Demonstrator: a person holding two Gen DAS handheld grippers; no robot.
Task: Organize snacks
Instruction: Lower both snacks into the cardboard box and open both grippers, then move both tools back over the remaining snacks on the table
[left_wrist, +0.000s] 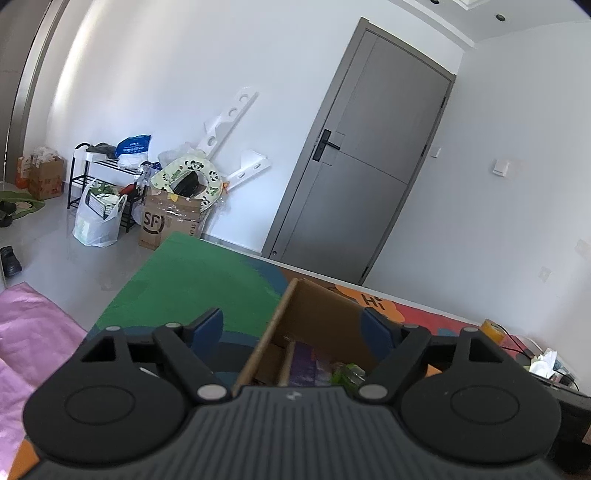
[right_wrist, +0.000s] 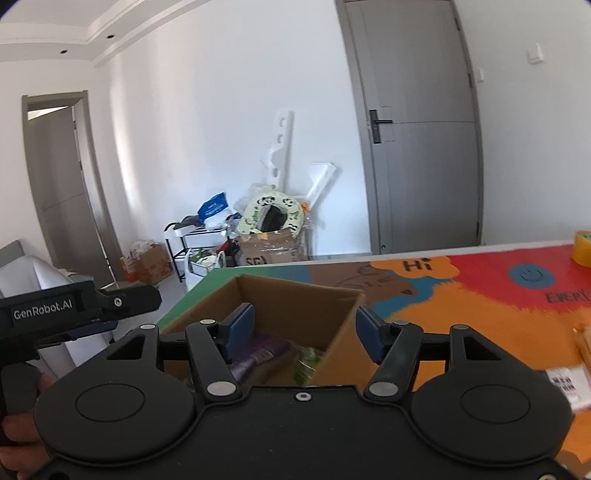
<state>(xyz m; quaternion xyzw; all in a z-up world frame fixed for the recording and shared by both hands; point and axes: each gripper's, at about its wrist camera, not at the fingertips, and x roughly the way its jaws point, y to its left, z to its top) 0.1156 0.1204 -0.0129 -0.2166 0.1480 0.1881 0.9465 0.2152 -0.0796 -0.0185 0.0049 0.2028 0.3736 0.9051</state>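
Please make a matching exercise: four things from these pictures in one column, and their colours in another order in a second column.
1. box
2. door
3. tape roll
4. gripper pads

a. blue
b. brown
c. yellow
d. grey

Pairs: 1-b, 2-d, 3-c, 4-a

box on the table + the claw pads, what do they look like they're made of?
Box: corrugated cardboard, matte brown; thin raw-cut walls, with a layered top edge in the left wrist view.
Right claw pads: blue, dull finish, probably rubber or soft plastic, set on black, likely moulded plastic links. Softness can't be confirmed by sight.
Left claw pads: same look.
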